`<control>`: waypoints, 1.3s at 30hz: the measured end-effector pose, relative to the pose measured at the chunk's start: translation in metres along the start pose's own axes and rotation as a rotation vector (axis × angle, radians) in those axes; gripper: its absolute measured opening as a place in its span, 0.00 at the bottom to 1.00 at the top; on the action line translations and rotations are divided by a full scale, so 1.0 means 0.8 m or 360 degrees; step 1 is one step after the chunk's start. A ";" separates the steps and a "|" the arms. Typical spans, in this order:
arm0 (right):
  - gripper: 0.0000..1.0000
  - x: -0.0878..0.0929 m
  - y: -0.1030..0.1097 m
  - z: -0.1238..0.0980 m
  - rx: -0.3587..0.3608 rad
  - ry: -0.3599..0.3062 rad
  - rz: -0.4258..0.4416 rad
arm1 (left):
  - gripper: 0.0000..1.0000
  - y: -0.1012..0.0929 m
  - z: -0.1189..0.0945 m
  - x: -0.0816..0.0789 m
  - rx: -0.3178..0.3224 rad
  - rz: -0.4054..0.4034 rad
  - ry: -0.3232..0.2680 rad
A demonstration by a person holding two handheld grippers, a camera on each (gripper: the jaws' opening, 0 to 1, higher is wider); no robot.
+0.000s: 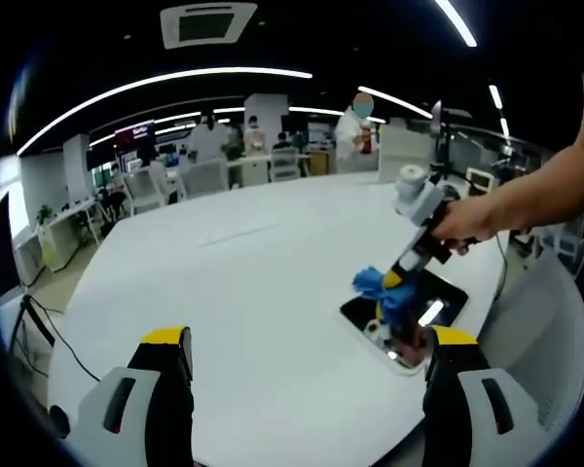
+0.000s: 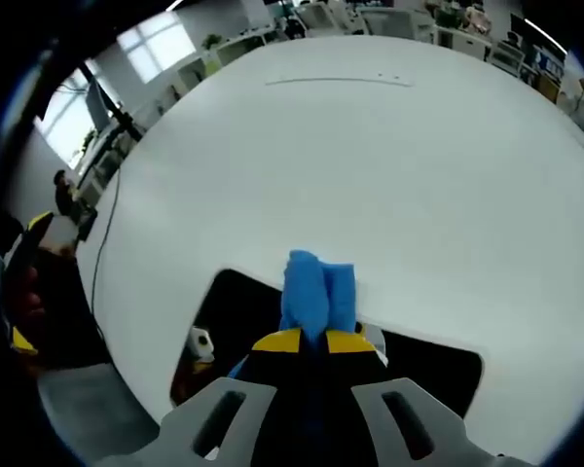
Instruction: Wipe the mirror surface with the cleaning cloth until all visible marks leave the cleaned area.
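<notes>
Two grippers are at work over a broad white tabletop (image 1: 253, 282) with a smooth matte finish and a rounded edge. In the left gripper view, the left gripper (image 1: 307, 384) rises from the bottom with its grey, yellow-tipped jaws set wide apart and nothing between them. Farther along the tabletop lies the mirror (image 1: 409, 306), a flat dark rectangle with a glossy face that catches a bright streak of ceiling light. The right gripper (image 1: 394, 282), held by a person's hand (image 1: 467, 222), points down onto it with the cleaning cloth (image 1: 382, 290), a soft, crumpled blue wad, clenched at its tip and touching the glass.

In the right gripper view, the right gripper (image 2: 313, 341) has its yellow tips pinched close together on the cleaning cloth (image 2: 316, 287), which bulges upward in two folded lobes. The mirror (image 2: 229, 326) shows as a black pane beneath, largely covered by the gripper body; its near part is cut off. Small reflections on the glass are too blurred to identify, so any marks cannot be told.

Beyond the tabletop, long curved ceiling lights (image 1: 165, 83), desks, chairs (image 1: 204, 177) and standing people (image 1: 355, 136) fill an open office.
</notes>
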State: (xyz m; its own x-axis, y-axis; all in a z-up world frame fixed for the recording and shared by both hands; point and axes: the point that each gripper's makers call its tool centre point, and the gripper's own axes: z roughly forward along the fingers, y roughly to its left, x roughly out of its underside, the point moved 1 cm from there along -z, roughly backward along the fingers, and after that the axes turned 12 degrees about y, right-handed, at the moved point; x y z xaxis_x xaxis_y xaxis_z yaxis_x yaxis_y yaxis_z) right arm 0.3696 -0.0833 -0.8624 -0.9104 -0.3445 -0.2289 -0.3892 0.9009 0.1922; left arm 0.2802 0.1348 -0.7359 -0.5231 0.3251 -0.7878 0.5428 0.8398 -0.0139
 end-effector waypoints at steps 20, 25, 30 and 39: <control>0.01 0.002 -0.001 -0.003 -0.0070 -0.0011 0.0016 | 1.00 -0.027 0.015 0.022 0.0009 -0.0013 0.0031; 0.01 0.007 -0.007 -0.007 -0.0007 0.0003 -0.0034 | 1.00 -0.031 0.020 0.025 0.0034 -0.0050 0.0001; 0.01 0.012 -0.015 -0.010 -0.0024 -0.0001 0.0008 | 1.00 -0.037 0.022 0.023 0.0051 -0.0045 -0.0021; 0.01 0.016 -0.031 -0.011 -0.0013 0.0005 0.0033 | 1.00 -0.044 0.023 0.020 0.0071 -0.0062 -0.0040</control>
State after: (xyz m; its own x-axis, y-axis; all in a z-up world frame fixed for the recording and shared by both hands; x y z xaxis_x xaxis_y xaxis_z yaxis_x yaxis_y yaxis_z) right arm 0.3664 -0.1125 -0.8615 -0.9188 -0.3267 -0.2215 -0.3713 0.9057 0.2044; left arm 0.2649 0.1026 -0.7591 -0.5279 0.2811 -0.8014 0.5516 0.8310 -0.0719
